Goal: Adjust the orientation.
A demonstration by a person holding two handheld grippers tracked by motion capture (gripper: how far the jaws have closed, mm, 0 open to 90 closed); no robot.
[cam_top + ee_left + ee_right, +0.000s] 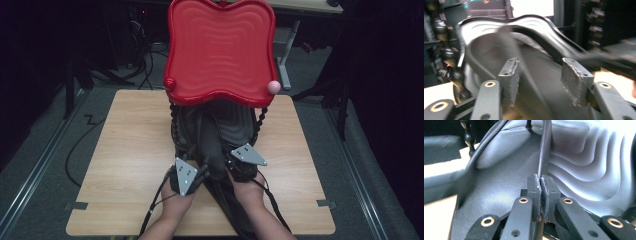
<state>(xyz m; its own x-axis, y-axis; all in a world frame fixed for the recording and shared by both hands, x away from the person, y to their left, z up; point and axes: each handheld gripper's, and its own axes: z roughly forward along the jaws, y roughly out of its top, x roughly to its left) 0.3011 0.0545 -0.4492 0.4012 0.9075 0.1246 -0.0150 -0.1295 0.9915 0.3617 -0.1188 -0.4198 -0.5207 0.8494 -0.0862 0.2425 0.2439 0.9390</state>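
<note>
Black bag (220, 130): soft, floppy; take by strap (545, 150). Right gripper (541, 185) clamps strap; left gripper (541, 75) released.

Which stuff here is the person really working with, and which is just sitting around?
Being used:
- black strap, pinched in the right gripper
- dark padded seat under the red wavy tray
- left gripper, open beside the seat

Just there:
- wooden table
- pink ball on the tray's corner
- cables on the floor behind
</note>
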